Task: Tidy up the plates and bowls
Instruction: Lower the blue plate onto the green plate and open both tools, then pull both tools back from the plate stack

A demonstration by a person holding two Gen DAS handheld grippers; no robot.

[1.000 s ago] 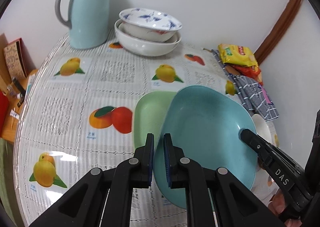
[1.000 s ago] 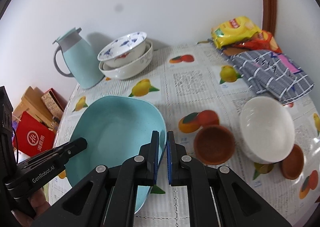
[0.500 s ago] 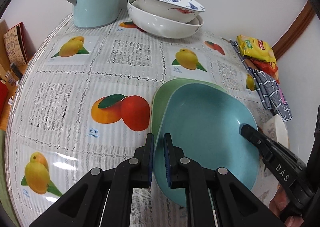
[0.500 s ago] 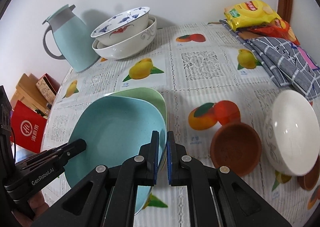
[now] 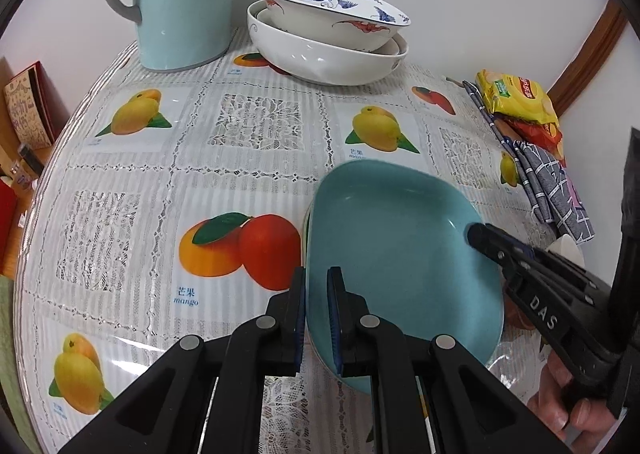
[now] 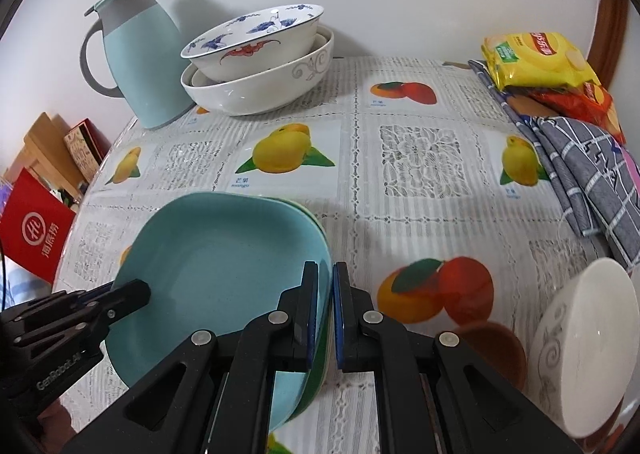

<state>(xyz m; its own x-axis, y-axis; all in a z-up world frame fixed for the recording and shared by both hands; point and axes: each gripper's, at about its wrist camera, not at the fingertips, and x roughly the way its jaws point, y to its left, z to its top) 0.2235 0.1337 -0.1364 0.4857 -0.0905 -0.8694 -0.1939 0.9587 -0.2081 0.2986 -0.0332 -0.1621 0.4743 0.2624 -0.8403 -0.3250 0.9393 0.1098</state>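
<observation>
Lowered since a moment ago, the blue plate (image 5: 396, 254) now covers the green plate (image 6: 316, 225) on the desk (image 5: 256, 133), leaving only a green sliver. My left claw (image 5: 316, 318) and right claw (image 6: 325, 314) pinch its opposite rims. Open cloth lies left; a white bowl (image 6: 588, 338), half cut off, sits right.

My left wrist camera looks along its gripper (image 5: 317, 310) from the blue plate's (image 5: 396, 254) left rim; my right one faces it from the opposite rim. Both sit close, sharing the stacked bowls (image 6: 260, 65) and thermos jug (image 6: 140, 57) behind.
</observation>
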